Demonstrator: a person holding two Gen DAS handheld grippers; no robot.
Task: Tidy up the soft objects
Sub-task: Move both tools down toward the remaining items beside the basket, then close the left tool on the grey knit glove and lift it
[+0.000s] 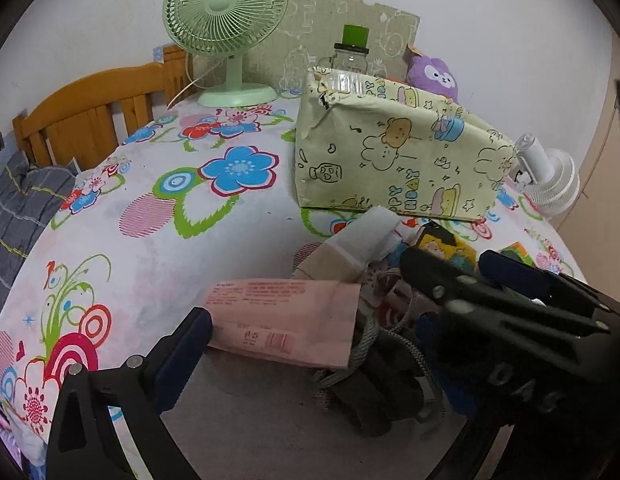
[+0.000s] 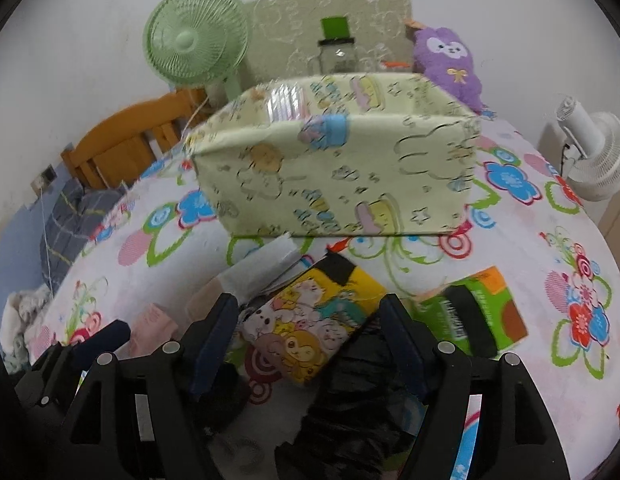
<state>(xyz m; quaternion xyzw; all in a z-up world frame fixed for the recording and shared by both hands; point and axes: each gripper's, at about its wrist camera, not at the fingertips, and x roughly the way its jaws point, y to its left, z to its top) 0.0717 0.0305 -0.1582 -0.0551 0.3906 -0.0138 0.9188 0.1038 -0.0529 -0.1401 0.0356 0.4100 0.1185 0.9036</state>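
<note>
My left gripper [image 1: 313,326] stands wide open over a pink paper packet [image 1: 286,320] lying flat on the flowered bedsheet [image 1: 150,248]. A dark grey cloth with a cord [image 1: 369,384] is bunched by its right finger. My right gripper [image 2: 308,306] is open, its pads on either side of a yellow cartoon packet [image 2: 313,320] that rests on the sheet. Black crumpled material [image 2: 349,408] lies under it. A white and beige folded piece [image 2: 266,268] sits just beyond. The open box in pale cartoon paper [image 2: 333,168] stands behind them all.
A green packet [image 2: 473,316] lies right of the right gripper. Behind the box sit a purple plush [image 2: 449,60] and a green-lidded jar [image 2: 335,50]. A green fan [image 1: 226,28] stands back left, a white fan [image 2: 593,152] at the right edge. The wooden headboard [image 1: 90,108] is left.
</note>
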